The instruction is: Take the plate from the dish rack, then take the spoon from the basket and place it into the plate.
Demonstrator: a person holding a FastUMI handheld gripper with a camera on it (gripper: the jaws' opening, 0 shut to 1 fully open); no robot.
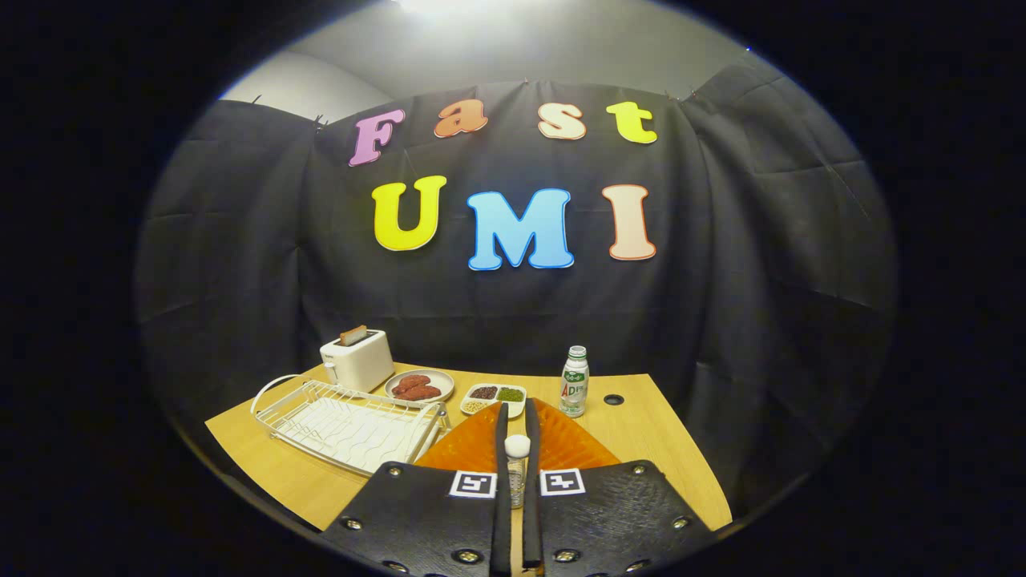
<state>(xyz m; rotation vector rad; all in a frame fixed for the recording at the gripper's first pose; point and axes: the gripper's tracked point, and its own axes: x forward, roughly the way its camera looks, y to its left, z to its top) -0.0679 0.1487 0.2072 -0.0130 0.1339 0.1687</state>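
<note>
- Between the gripper's (517, 417) nearly closed fingers stood an orange plate (561, 445), held on edge.
- Just left lay the white dish rack (349, 421), on the wooden table (657, 449).

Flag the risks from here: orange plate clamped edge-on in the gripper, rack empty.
1. The gripper pinches only the orange plate by its rim; it could tilt or slip on set-down.
2. The bottle and divided snack dish stand just beyond the plate; a forward swing could knock them.
3. The dish rack sits close beside it and could be clipped.
</note>
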